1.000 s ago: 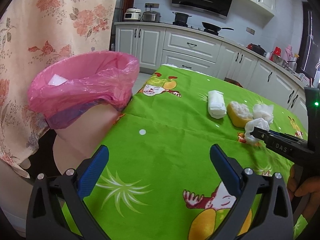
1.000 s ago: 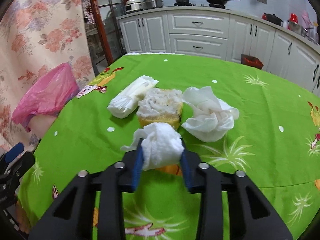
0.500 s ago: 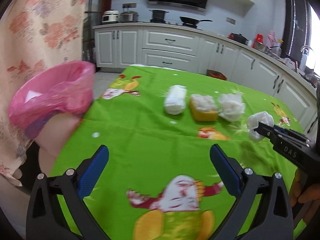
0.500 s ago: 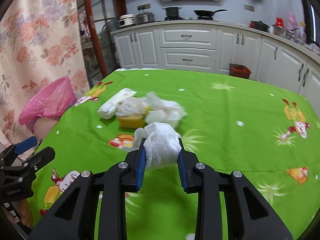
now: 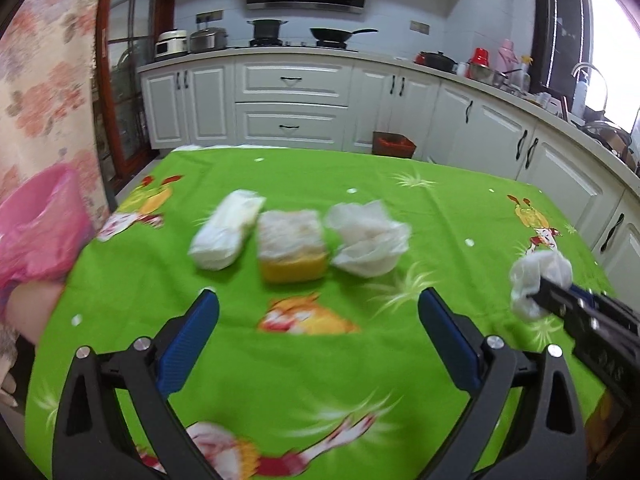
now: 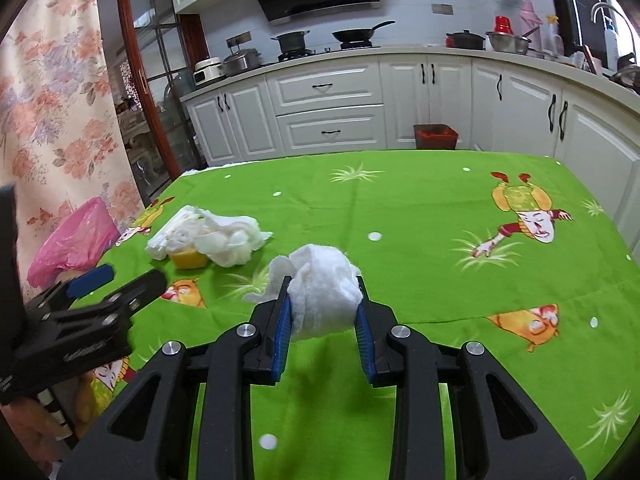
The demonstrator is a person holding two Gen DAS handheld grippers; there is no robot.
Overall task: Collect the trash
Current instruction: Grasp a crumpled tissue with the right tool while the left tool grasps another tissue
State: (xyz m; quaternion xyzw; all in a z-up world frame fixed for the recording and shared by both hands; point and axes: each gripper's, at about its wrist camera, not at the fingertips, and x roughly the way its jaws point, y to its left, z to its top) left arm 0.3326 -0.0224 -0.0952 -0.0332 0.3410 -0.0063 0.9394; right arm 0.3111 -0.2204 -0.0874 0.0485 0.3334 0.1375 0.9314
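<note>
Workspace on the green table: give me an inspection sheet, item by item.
Surface: green cartoon-print tablecloth, lying flat with faint crease lines.
Job's things: crumpled white paper wad held above the cloth; rolled white tissue bundle, yellow sponge block topped with white fluff and crumpled white plastic wrap in a row; pink plastic bag-lined bin beyond the table's left edge.
Clutter: nothing seen.
Grippers: right claw shut on the wad; left claw open, holding nothing.
Cables: nothing seen.
Surroundings: white kitchen cabinets, black frying pan, floral curtain.
</note>
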